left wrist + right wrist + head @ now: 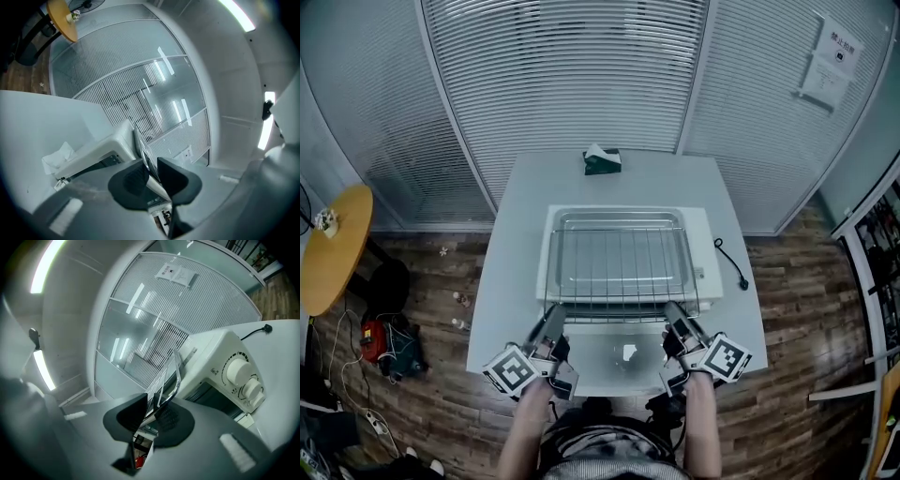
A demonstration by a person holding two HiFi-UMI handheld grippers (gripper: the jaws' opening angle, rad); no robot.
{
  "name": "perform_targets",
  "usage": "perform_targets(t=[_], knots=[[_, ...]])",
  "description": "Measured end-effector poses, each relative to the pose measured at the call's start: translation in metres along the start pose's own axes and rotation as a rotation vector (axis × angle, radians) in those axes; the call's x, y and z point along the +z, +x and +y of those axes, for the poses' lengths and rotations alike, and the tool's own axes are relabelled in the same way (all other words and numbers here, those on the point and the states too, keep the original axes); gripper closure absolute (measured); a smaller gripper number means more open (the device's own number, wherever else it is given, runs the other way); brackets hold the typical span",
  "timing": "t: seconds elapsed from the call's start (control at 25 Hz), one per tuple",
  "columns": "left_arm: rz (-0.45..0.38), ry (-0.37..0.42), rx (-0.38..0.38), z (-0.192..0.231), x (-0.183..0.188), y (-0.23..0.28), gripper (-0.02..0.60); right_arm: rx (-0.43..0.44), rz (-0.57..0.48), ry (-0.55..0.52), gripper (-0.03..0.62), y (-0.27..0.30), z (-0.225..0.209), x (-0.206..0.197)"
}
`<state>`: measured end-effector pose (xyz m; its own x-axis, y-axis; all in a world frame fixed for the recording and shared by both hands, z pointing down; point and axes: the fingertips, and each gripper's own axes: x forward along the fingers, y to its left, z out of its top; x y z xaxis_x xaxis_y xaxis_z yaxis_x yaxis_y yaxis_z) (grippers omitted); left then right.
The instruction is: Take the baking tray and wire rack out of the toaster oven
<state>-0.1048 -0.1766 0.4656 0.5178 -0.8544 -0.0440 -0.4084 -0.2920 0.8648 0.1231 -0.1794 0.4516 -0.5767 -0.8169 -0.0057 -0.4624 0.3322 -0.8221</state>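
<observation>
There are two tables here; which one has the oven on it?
The white square table in the middle carries the oven; the round yellow table stands apart at the left.

wire rack (619, 272): bright metal rods, glossy
baking tray (619, 217): shiny, smooth metal
toaster oven (699, 242): white, smooth, slightly glossy casing
tabletop (553, 178): white, matt, smooth
floor (797, 300): wood planks
left tongs (151, 169): dark, matt

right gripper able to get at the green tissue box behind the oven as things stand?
Probably not: the right gripper is shut on the baking tray edge, and the oven stands between it and the tissue box.
</observation>
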Motion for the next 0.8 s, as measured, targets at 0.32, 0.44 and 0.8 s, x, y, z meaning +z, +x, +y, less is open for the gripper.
perform_targets(t=[0.32, 0.44, 0.8], knots=[[-0.083, 0.016, 0.053, 0.012, 0.009, -0.001, 0.334, -0.041, -0.027, -0.042, 0.501, 0.003, -0.003, 0.003], [-0.106, 0.128, 0.088, 0.011, 0.013, -0.009, 0.251, -0.055, -0.038, -0.084, 0.353, -0.007, -0.002, 0.007], [0.025, 0.745, 0.129, -0.015, 0.003, -0.029, 0.202, -0.301, 0.011, -0.389, 0.244, -0.054, -0.017, -0.012]])
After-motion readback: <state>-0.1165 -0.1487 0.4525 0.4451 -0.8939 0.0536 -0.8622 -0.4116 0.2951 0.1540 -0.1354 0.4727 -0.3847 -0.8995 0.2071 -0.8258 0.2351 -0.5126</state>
